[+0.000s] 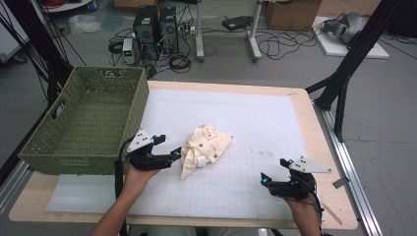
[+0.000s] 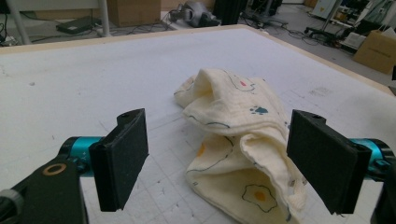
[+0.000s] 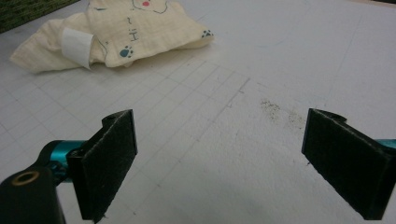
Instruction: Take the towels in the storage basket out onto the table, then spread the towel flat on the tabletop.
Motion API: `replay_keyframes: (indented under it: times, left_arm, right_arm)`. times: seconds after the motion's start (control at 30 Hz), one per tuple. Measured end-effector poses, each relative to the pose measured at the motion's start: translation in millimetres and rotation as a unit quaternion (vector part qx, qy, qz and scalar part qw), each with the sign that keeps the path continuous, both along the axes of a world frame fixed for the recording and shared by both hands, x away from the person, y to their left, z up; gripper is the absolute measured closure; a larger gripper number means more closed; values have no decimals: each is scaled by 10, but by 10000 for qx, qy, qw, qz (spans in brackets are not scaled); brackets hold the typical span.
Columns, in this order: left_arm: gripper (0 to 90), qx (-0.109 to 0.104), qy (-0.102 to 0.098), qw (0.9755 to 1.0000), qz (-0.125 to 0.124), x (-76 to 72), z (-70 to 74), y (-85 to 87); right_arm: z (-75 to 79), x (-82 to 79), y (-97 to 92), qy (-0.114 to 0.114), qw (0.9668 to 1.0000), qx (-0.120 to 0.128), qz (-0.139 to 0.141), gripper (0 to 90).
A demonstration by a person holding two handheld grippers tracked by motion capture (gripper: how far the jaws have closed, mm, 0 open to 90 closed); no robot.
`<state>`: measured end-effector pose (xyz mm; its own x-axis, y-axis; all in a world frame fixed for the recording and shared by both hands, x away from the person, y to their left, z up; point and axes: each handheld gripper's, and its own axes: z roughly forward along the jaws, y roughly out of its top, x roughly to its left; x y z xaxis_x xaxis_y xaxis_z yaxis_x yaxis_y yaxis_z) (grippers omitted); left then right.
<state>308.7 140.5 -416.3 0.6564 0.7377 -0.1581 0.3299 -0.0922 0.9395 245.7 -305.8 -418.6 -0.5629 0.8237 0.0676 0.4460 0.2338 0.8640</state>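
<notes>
Cream cloth with small prints, crumpled near the middle of the white mat, green basket at the table's left edge. Left gripper wide open, holding nothing, just beside the cloth's near fold. Right gripper wide open and empty, well apart. Best slid low around a thick fold, then closed firmly before lifting toward the basket.

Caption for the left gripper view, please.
Left gripper, jaws open, faces a crumpled cream printed cloth on the white gridded mat.
</notes>
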Motion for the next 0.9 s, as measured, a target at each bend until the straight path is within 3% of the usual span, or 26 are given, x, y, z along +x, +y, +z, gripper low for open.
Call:
replay_keyframes:
  times: [0.5,0.7,0.9]
  left_arm:
    - [215,2,23,10000,27,-7,-8,46]
    - [216,29,36,10000,52,-21,-13,73]
    - [221,49,51,9999,78,-22,-19,100]
  right_arm:
    - [3,25,49,-5,10000,-39,72,95]
    - [-1,94,161,16,9998,-212,62,95]
    - [-20,219,389,135,9988,-330,341,97]
